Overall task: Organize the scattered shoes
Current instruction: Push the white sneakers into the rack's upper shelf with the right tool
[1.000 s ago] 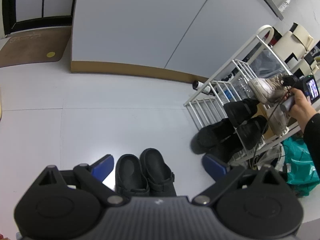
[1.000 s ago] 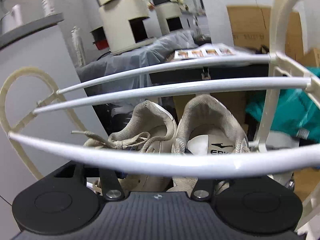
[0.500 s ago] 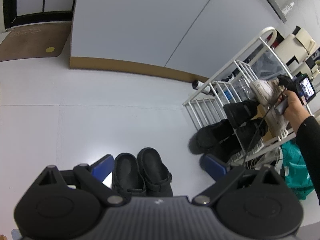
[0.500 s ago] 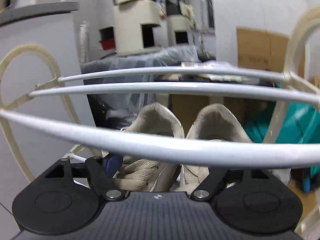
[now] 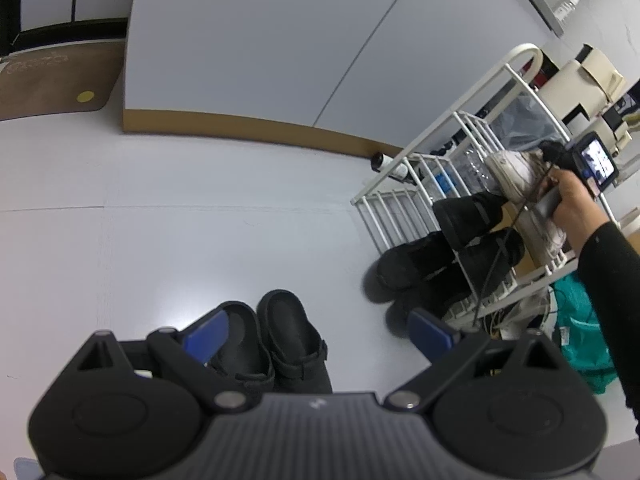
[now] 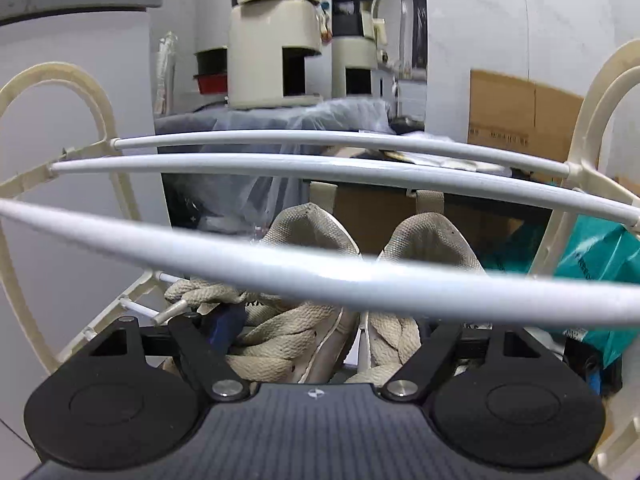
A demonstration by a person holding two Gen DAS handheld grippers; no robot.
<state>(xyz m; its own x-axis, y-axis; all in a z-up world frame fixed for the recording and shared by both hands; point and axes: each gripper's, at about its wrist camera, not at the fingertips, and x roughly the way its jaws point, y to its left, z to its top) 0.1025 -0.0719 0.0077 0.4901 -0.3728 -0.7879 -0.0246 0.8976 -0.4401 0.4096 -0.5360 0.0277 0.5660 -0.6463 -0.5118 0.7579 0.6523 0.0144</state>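
A pair of black clogs [image 5: 280,344] stands side by side on the pale floor. My left gripper [image 5: 318,334] hovers open above them, its blue pads [image 5: 204,334] apart, touching nothing. To the right is a white wire shoe rack [image 5: 396,200] with black shoes [image 5: 464,216] on its shelves. A pair of worn beige sneakers [image 6: 316,240] lies on a rack shelf, under the white top bars [image 6: 320,280]. My right gripper [image 6: 328,324] stands open at their laced ends, and only its left blue pad [image 6: 224,328] shows beside the laces. A hand [image 5: 572,200] holds it at the rack.
A grey cabinet wall [image 5: 260,48] with a wooden base closes the back, and a brown mat [image 5: 52,76] lies at the far left. A teal bag [image 5: 580,320] and cables sit by the rack's foot. Cream appliances [image 6: 272,40] and a cardboard box [image 6: 516,108] stand behind the rack.
My right gripper's jaws have spread away from the sneakers, and its view has rolled level and dropped a little behind the bars. The left gripper has hardly moved.
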